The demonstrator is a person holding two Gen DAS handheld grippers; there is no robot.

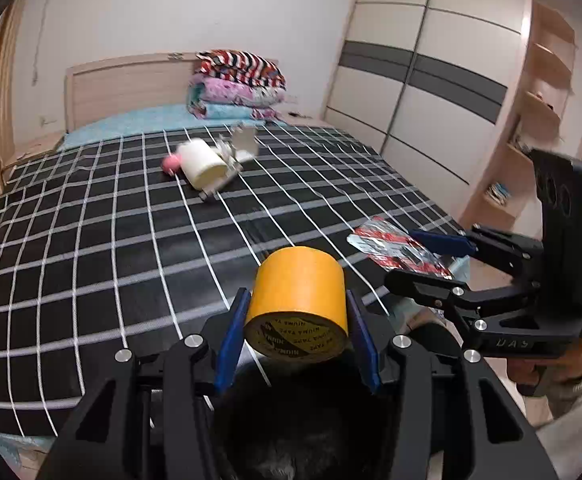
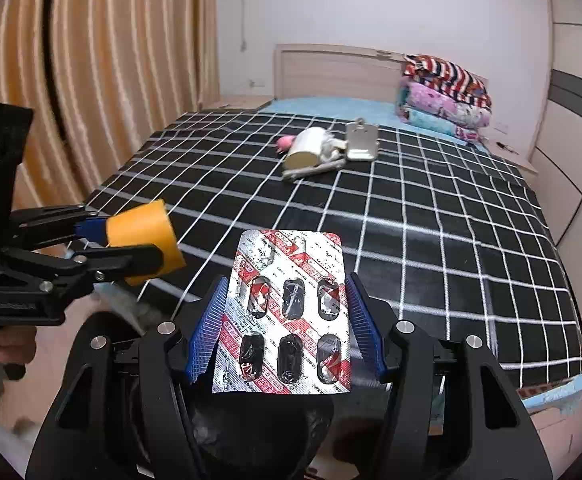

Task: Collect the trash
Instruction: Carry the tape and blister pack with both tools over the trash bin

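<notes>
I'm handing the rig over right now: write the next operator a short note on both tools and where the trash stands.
Left tool: shut on the yellow tape roll, held above the bed's near edge.
Right tool: shut on the emptied pill blister pack, also lifted.
A dark bin opening shows just below both tools.
Done: two pieces picked up.
Left: drop both, then fetch the white roll, pink item and silver pack far up the checked bedspread.
</notes>
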